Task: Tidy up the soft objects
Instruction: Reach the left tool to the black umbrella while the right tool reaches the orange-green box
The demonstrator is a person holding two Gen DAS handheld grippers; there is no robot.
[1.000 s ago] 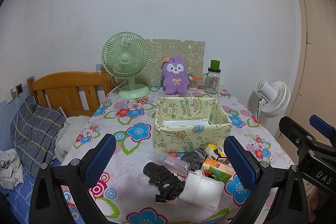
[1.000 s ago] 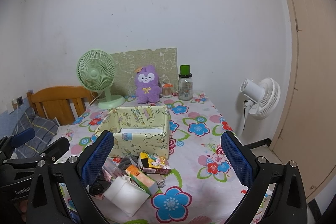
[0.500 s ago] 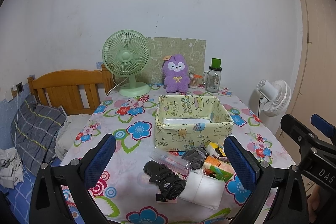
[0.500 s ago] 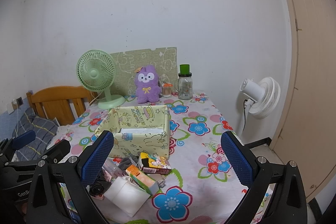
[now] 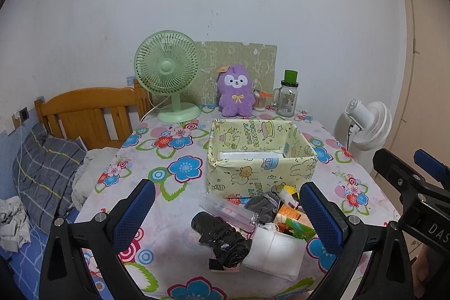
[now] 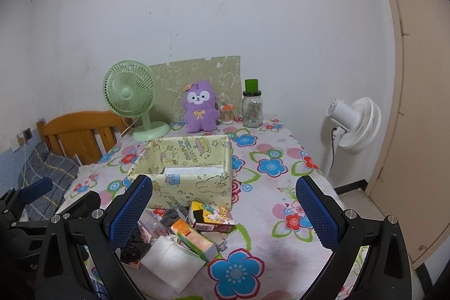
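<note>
Pile: my left claw [image 5: 225, 218] sits right over soft objects [image 5: 250, 229], nearer than right claw [image 6: 222, 215].
Claws: both released, empty.

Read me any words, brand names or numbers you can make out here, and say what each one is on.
"DAS": white letters on the right gripper's black body, cut off at the picture's edge.
"HAPPY": printed inside the yellow cartoon box; the line under it is too blurred.
Snack cartons and glass jar: print too small to read.
</note>
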